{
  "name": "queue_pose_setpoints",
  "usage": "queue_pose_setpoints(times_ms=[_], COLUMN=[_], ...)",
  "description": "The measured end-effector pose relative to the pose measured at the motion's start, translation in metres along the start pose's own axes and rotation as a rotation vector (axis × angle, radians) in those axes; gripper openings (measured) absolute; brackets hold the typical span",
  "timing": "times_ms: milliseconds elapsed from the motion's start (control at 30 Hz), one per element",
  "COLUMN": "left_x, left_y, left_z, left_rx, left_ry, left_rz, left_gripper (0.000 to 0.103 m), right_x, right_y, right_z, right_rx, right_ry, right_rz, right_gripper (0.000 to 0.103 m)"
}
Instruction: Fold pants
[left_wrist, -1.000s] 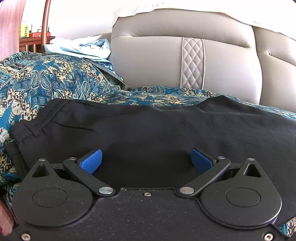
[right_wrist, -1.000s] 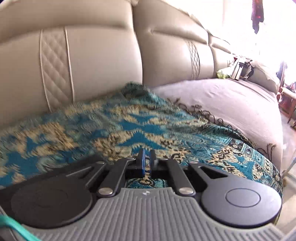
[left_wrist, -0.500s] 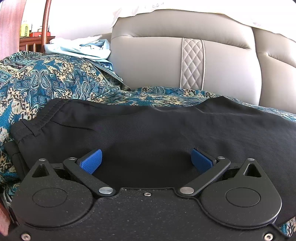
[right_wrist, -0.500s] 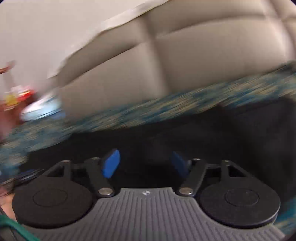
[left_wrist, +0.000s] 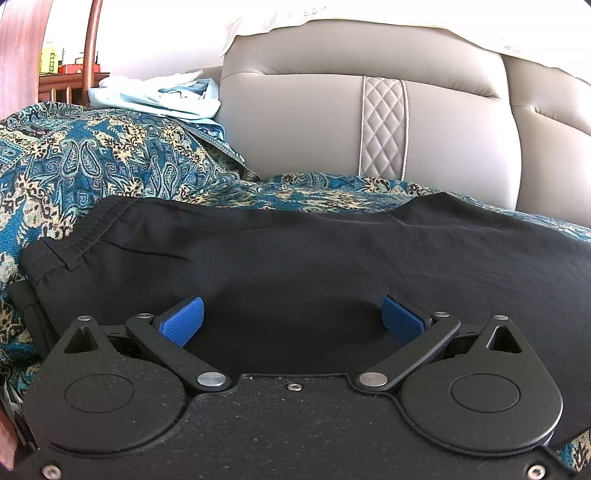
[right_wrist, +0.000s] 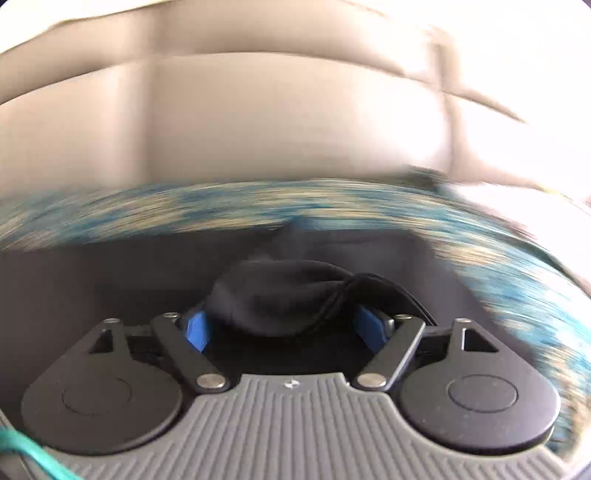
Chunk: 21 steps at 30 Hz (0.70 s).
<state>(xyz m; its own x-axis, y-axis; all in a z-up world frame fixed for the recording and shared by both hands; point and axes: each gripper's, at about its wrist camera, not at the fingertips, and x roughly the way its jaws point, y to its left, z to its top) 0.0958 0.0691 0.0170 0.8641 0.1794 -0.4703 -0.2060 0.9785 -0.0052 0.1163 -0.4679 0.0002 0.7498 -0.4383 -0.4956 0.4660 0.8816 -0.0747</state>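
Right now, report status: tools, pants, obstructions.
Left tool open over the black pants. Right tool opening, bunched fold of pants between its pads. Nothing in the way on the patterned throw.

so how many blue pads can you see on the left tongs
2: one pad on the left finger, one pad on the right, spread wide above the black pants. None look hidden.

A teal paisley throw (left_wrist: 110, 162) covered the grey leather sofa (left_wrist: 303, 122), with some crumpled light-blue clothes (left_wrist: 159, 98) piled far left.
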Motion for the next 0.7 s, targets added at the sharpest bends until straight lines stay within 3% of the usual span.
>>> queue_pose_setpoints(times_ms=[100,200,400,567,700], left_x=[0.000,-0.001,-0.001,-0.001,-0.001], left_y=[0.000,-0.002,-0.003,-0.002,-0.003], left_z=[0.000,0.000,0.000,0.000,0.000], left_rx=[0.000,0.000,-0.001,-0.002,-0.003], left_ry=[0.000,-0.002,-0.003,-0.004,-0.003], left_rz=[0.001,0.007,0.008,0.007,0.007], left_gripper=[0.103,0.103,0.103,0.103,0.103], right_x=[0.020,0.016,-0.025,-0.046,-0.057], right_y=[-0.049,-0.077,-0.114,-0.136,-0.140], right_z=[0.005,0.002,-0.008,-0.028,-0.049], right_rx=[0.138,0.226,0.377,0.662,0.749], right_ry=[-0.004,-0.027,-0.064,0.018,0.078], right_rz=[-0.250,-0.348,-0.254,-0.073,-0.021], right_gripper=[0.084,0.084,0.089,0.089,0.089])
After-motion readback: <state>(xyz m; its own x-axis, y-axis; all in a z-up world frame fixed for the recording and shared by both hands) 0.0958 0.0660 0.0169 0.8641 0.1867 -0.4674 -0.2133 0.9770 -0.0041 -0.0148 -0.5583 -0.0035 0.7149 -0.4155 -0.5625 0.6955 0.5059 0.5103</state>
